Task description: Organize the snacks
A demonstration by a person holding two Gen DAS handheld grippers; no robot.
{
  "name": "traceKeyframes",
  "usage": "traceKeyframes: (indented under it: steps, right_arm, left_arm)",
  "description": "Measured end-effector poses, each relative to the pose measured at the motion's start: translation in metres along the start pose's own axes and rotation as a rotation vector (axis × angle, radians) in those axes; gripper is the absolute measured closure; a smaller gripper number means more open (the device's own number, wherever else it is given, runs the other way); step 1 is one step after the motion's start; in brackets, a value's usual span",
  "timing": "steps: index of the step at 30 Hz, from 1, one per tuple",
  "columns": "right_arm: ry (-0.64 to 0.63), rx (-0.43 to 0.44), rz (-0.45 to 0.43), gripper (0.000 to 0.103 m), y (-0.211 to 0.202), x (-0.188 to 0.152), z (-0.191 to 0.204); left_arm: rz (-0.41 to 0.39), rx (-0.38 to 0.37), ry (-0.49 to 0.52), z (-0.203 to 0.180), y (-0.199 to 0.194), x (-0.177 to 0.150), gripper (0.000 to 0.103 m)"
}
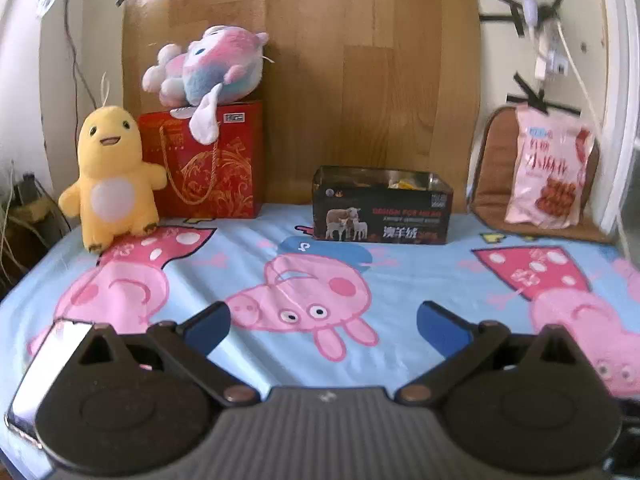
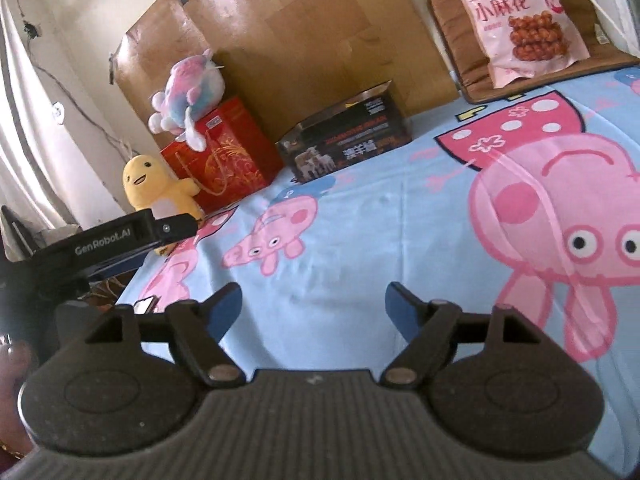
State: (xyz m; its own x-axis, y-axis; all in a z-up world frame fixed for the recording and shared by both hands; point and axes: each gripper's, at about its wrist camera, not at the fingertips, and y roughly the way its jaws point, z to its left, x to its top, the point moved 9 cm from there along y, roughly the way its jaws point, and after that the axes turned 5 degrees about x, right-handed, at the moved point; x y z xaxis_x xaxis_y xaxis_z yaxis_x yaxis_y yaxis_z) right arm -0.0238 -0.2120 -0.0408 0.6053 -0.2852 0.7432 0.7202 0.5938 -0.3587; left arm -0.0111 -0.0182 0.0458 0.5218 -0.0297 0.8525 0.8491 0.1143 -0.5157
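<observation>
Both wrist views, bed with cartoon-pig sheet. The left claw (image 1: 324,324) and the right claw (image 2: 314,308) both stand released, jaws spread wide with nothing between them, over bare sheet near the front edge of the bed (image 1: 420,276).

Handling: the pink snack bag (image 1: 546,176) is judged light, soft and crinkly, its film probably slippery and its fried twists brittle. A hold on the flat sealed margin at the top or side should suit better than a squeeze across the filled middle. The black box (image 1: 382,210) looks stiff-walled and open-topped; a grip across one short wall or rim seems the likely hold.

Appearance: the bag is pale pink with white and red lettering and a picture of brown twisted pastries. The box is black and glossy, printed with sheep and red and white text; yellow wrappers show inside it.

Position: the bag leans upright against a brown cushion (image 1: 496,184) at the far right corner of the bed. The box stands at the far edge, about mid-way along, well apart from the bag. A yellow plush (image 1: 110,176) and a red gift bag (image 1: 208,160) occupy the far left corner.
</observation>
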Motion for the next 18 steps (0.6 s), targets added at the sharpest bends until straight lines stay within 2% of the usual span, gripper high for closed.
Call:
traceKeyframes:
  steps: [7, 13, 15, 18]
  right_arm:
    - [0.003, -0.057, 0.0, 0.022, 0.02, 0.019, -0.027]
    - [0.01, -0.095, 0.018, 0.022, 0.063, 0.056, -0.053]
    - [-0.004, -0.099, 0.013, 0.022, 0.081, 0.071, -0.057]
    - [-0.05, -0.119, -0.008, 0.022, 0.109, 0.093, -0.062]
  left_arm:
    - [0.049, -0.001, 0.055, -0.023, 0.054, 0.009, 0.0]
    - [0.096, 0.008, 0.085, -0.033, 0.117, 0.025, 0.0]
    - [0.089, 0.008, 0.081, -0.03, 0.138, 0.036, 0.0]
    - [0.054, 0.059, 0.067, -0.022, 0.166, 0.051, 0.0]
